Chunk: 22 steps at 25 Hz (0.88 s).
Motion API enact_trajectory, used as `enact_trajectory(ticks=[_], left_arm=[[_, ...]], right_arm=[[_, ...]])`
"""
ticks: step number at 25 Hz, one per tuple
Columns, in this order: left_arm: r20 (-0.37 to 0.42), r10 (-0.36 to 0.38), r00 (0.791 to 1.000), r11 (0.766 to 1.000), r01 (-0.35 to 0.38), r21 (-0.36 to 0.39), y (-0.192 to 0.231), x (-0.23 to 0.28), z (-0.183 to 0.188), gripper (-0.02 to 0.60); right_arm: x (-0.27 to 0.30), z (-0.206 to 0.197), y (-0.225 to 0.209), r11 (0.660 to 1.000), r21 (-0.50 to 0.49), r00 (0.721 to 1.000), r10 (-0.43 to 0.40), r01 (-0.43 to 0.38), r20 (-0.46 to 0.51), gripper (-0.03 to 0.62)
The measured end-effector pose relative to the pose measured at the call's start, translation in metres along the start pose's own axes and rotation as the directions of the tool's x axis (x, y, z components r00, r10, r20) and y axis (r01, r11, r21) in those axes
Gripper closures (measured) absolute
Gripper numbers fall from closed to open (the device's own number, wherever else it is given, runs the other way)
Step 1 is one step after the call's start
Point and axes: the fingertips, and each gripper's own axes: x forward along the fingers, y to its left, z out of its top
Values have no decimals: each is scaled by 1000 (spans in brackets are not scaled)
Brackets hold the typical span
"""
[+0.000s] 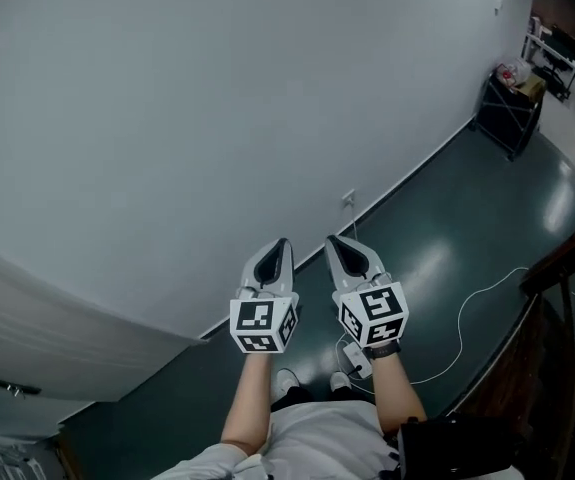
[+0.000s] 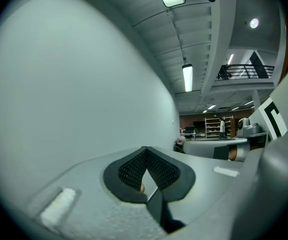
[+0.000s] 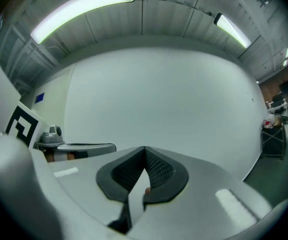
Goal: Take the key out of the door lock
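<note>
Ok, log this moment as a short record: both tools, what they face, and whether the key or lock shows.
left tool: shut, nothing between its jaws
right tool: shut, nothing between its jaws, beside the left one
facing: bare white wall
floor: dark green, white cable lying on it
key, door lock: not in any view
</note>
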Motion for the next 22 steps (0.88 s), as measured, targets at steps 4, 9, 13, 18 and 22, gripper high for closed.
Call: enact_trajectory(ticks=[4, 9, 13, 18, 22], left_arm=[[29, 119, 993, 993, -119, -1, 55, -39, 12, 580], [60, 314, 948, 949, -314, -16, 147, -113, 19, 580], [78, 458, 886, 889, -458, -22, 215, -181, 20, 580], [87, 597, 797, 802, -596, -42, 289, -277, 18, 580], [99, 711, 696, 703, -709, -63, 341, -370, 17, 580]], right_arm=[[38, 5, 58, 992, -11, 992, 127, -128, -7, 591], [85, 2, 158, 950, -10, 950, 312, -312, -20, 591], [119, -7, 247, 895, -6, 895, 445, -445, -47, 591], [139, -19, 371, 805, -17, 804, 591, -593, -70, 591], [136, -35, 486, 688, -33, 687, 720, -725, -99, 591]])
